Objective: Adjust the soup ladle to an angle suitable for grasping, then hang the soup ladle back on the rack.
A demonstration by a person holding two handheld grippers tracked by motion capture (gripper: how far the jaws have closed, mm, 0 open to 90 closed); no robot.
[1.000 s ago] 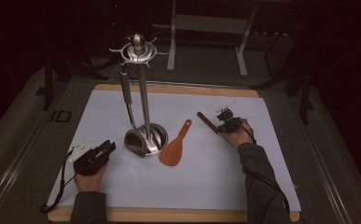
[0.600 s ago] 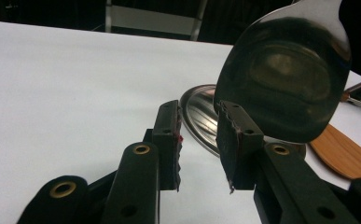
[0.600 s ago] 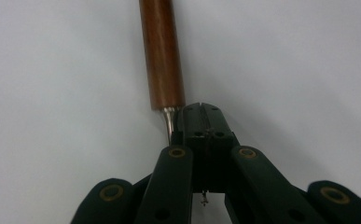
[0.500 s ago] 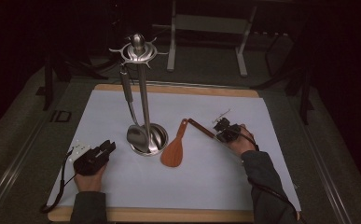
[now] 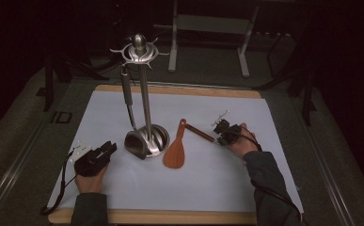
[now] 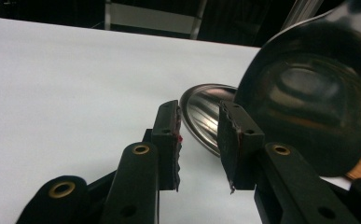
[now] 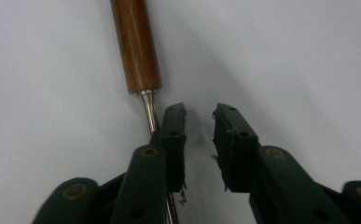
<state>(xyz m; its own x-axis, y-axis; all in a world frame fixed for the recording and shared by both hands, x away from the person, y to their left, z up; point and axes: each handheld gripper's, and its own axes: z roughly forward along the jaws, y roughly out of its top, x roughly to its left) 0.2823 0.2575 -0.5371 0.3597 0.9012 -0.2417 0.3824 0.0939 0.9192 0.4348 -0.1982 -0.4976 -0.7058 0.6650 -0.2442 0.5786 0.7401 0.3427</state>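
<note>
Right gripper [image 5: 223, 130]: we had moved it in from the far right; fingers open beside the utensil [image 7: 136, 46].
Utensil: lay ungrasped on the surface [image 5: 264, 122].
Left gripper [image 5: 95, 157]: unmoved, fingers open.

A steel utensil stand [image 5: 144, 94] rises from the white mat [image 5: 99, 113] on the desk [image 5: 170, 217], and everything else sits around it. A ladle [image 5: 129, 101] hangs from its top ring, bowl down by the stand's base. Just right of the base lies a wooden spatula [image 5: 176, 149]. Farther right, the right gripper [image 5: 223, 131] is low over a brown-handled utensil [image 5: 199, 133]. Left of the base and nearer the person, the left gripper [image 5: 105, 151] rests on the mat, its fingers pointing toward the stand.
</note>
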